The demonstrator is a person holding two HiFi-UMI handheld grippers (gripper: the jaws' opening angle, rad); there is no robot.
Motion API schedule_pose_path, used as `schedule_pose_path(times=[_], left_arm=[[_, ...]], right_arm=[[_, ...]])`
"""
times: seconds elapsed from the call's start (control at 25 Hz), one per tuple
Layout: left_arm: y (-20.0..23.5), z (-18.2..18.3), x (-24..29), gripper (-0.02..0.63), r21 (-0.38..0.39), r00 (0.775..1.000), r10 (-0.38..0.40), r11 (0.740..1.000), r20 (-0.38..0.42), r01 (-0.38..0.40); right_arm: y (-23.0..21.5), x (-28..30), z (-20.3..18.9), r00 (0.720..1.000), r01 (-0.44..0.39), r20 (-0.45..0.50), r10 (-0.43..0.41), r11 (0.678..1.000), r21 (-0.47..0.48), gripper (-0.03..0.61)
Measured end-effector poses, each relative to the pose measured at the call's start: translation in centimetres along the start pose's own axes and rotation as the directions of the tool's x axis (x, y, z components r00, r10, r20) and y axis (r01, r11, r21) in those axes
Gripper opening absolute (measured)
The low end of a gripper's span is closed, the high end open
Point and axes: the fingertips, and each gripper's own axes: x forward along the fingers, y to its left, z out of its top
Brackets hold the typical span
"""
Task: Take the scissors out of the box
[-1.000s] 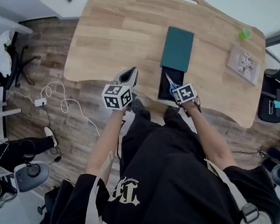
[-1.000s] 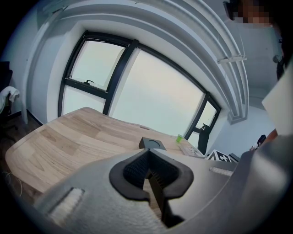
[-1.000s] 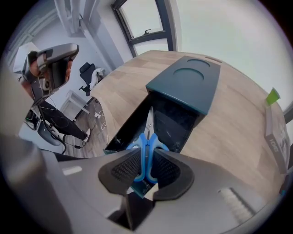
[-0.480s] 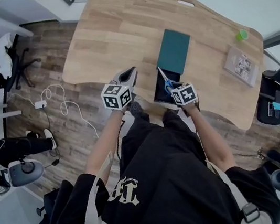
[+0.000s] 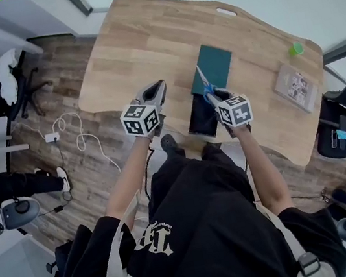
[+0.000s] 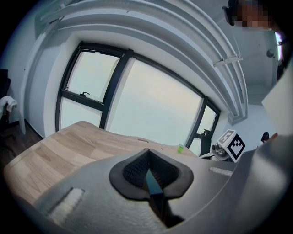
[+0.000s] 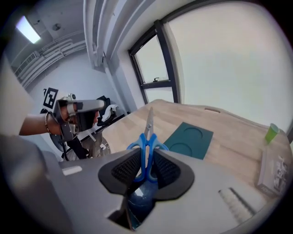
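Closest to us, we are clamping the right gripper (image 7: 145, 167) on the scissors (image 7: 147, 137). Its pads are pressing on the blue handle loops from both sides, and the closed blades are sticking out ahead of the jaws, pointing up and away. In the head view the scissors (image 5: 206, 86) are hanging in the air, clear of the dark open box (image 5: 203, 119), which is lying on the table just under the right gripper (image 5: 213, 98). So the task's thing is in our grip and out of the box, not yet set down.

To finish this well, we judge that we are needing a steady squeeze. The loops are rounded and smooth, so the scissors could pivot or slip if the pads ease off. The tip is leading, so it is worth watching as we carry it.

The left gripper (image 5: 154, 93) is hovering beside the box with its jaws closed together on nothing, as the left gripper view (image 6: 149, 171) shows. It is best kept aside.

Just beyond the box the teal lid (image 5: 212, 69) is lying flat. The bare table (image 5: 143, 41) to either side of it looks like the safer landing spot. The green cup (image 5: 295, 49) is standing well apart, far right.
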Motion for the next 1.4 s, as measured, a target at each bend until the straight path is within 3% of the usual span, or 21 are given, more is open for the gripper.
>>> schedule_pose_path(times=[0.36,0.64,1.4], left_arm=[[-1.3,3.1,1.4,0.0,0.026,0.998,-0.024,0.999,0.05,0.023],[-1.9,5.2,2.3,0.0,0.05,0.996,-0.04,0.998,0.076,0.036],[-1.8,5.9,2.0,0.0,0.066,0.996,-0.039,0.997,0.08,0.034]], right_arm=[[-2.1,-3.3,7.3,0.986,0.041,0.165,-0.037,0.999,-0.027,0.09],[-2.8,-5.1,10.8,0.968,0.064,0.246,-0.052,0.997,-0.045,0.091],[-2.4,-6.1,11.5,0.961,0.072,0.269,-0.057,0.996,-0.045,0.091]])
